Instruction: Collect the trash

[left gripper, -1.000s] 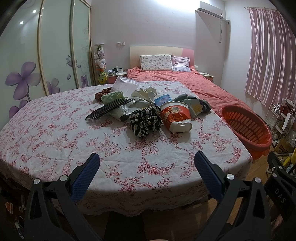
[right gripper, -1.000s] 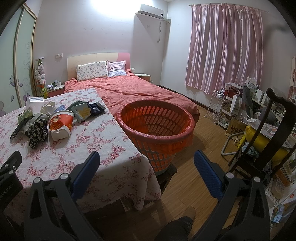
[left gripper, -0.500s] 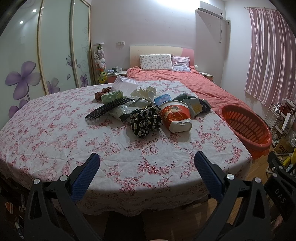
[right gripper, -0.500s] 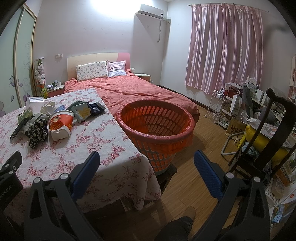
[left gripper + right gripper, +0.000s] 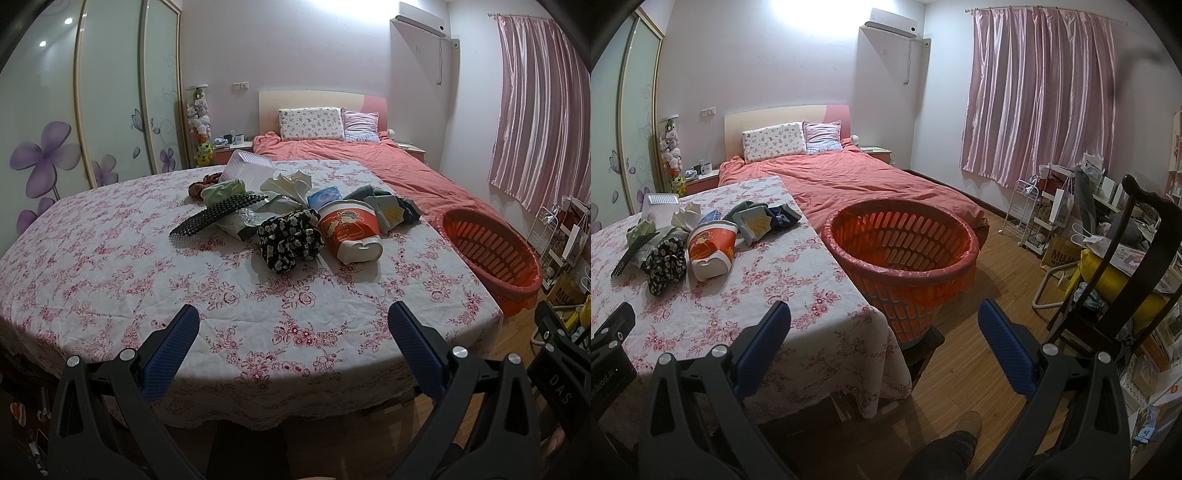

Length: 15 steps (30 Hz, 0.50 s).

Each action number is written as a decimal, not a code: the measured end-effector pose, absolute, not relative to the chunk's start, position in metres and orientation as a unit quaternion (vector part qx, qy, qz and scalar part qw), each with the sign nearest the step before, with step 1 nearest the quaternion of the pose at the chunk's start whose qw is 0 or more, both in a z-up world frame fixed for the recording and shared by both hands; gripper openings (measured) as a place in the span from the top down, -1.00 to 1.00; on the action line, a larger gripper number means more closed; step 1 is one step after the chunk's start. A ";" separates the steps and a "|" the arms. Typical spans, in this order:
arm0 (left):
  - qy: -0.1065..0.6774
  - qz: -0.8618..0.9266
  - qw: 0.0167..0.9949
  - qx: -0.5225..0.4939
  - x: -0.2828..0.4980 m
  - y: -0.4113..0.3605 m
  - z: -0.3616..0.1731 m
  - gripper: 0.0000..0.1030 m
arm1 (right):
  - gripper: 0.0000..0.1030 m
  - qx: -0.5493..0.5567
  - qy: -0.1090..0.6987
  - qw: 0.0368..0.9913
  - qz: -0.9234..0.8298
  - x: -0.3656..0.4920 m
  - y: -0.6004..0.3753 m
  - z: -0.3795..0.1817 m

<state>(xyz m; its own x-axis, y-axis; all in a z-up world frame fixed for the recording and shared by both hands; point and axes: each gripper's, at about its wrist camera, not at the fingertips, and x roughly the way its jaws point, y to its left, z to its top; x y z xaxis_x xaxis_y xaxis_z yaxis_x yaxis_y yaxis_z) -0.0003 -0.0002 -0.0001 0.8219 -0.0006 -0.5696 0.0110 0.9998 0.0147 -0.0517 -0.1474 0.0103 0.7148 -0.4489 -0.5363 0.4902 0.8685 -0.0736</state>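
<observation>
A pile of trash lies on the floral tablecloth (image 5: 110, 280): a tipped red and white paper bucket (image 5: 351, 232), a black floral cloth (image 5: 290, 240), a black beaded strip (image 5: 214, 218), crumpled paper (image 5: 290, 184) and wrappers (image 5: 388, 206). The bucket also shows in the right wrist view (image 5: 711, 247). An orange basket (image 5: 901, 247) with a red liner stands right of the table. My left gripper (image 5: 293, 343) is open and empty over the table's near edge. My right gripper (image 5: 884, 343) is open and empty, short of the basket.
A bed with a red cover (image 5: 849, 181) lies behind the table. A dark wooden chair (image 5: 1126, 266) and a white wire rack (image 5: 1038, 214) stand at the right. Pink curtains (image 5: 1038, 96) hang on the right wall. A wardrobe with flower doors (image 5: 92, 110) stands at the left.
</observation>
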 end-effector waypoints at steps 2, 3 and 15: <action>0.298 -0.003 0.954 0.008 0.000 0.000 0.000 -0.96 | -0.92 0.037 0.279 0.925 -0.254 -0.052 -0.147 0.011; 0.298 -0.003 0.954 0.008 0.000 0.000 0.000 -0.96 | -0.92 0.037 0.279 0.925 -0.254 -0.052 -0.147 0.010; 0.303 0.013 0.953 -0.014 0.015 0.021 -0.007 -0.96 | -0.92 0.057 0.277 0.940 -0.192 -0.019 -0.136 0.010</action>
<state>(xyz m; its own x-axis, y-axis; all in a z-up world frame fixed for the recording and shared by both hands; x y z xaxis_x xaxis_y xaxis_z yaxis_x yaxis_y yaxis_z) 0.0147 0.0210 -0.0071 0.8160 0.0170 -0.5778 -0.0340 0.9992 -0.0187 -0.0187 -0.1362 0.0095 0.7733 -0.3290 -0.5420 0.3916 0.9201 0.0002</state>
